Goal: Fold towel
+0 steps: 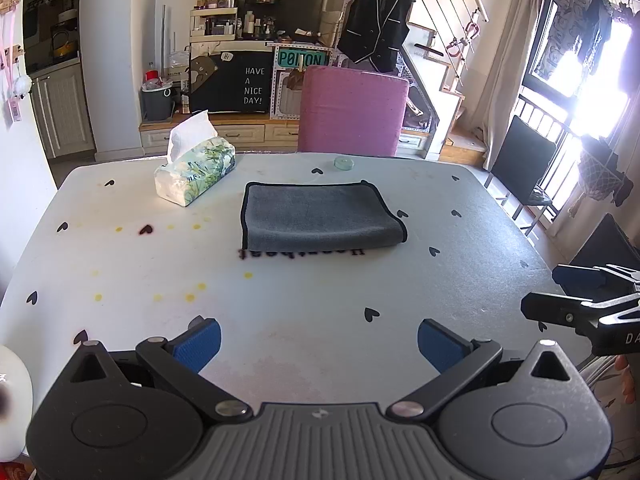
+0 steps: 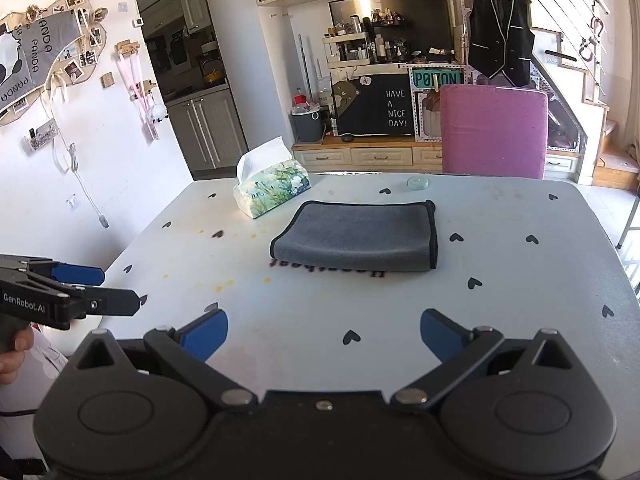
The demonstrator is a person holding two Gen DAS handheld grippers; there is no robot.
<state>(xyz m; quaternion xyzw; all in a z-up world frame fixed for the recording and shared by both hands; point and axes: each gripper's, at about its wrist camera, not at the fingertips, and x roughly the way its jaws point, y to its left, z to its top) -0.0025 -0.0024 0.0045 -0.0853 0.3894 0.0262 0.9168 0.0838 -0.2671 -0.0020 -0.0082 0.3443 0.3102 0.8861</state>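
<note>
A grey towel with black trim (image 1: 320,216) lies folded flat in the middle of the white table (image 1: 120,260); it also shows in the right wrist view (image 2: 356,236). My left gripper (image 1: 319,344) is open and empty, near the table's front edge, well short of the towel. My right gripper (image 2: 324,338) is open and empty, also at the front edge. The right gripper shows side-on at the right edge of the left wrist view (image 1: 576,296), and the left gripper shows at the left edge of the right wrist view (image 2: 100,292).
A tissue pack (image 1: 196,172) lies on the table left of the towel. A small glass dish (image 1: 344,163) sits behind the towel near the far edge. A pink chair (image 1: 352,110) stands behind the table. A black chair (image 1: 524,164) stands at the right.
</note>
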